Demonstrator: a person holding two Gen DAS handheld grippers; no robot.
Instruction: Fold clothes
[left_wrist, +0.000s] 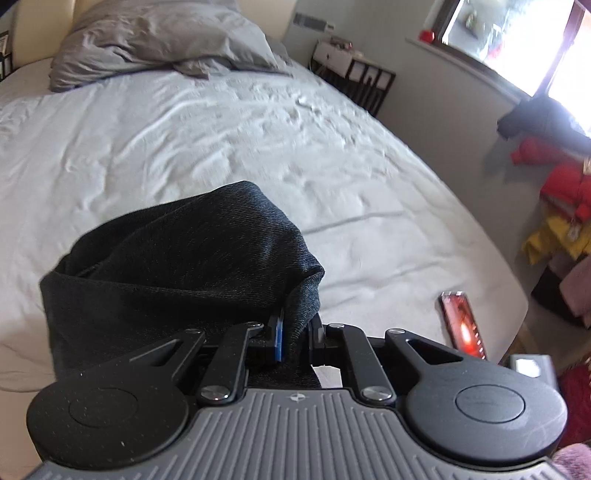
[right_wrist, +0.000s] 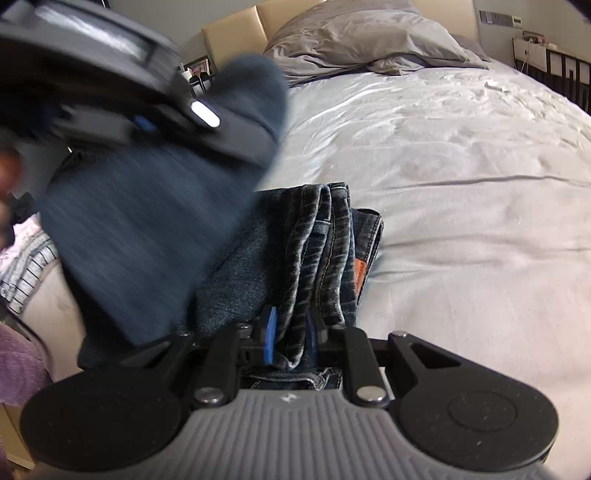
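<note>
Left wrist view: left gripper (left_wrist: 295, 332) is held above the bed (left_wrist: 221, 140), pinched on the jeans' (left_wrist: 177, 258) dark fold.
Right wrist view: right gripper (right_wrist: 291, 339) is clamped on bunched denim, lifted over the sheet.

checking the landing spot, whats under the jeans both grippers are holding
The jeans hang over the white bed sheet, held by the left gripper and right gripper. The sheet around them shows only wrinkles; the patch directly beneath is covered by denim.
</note>
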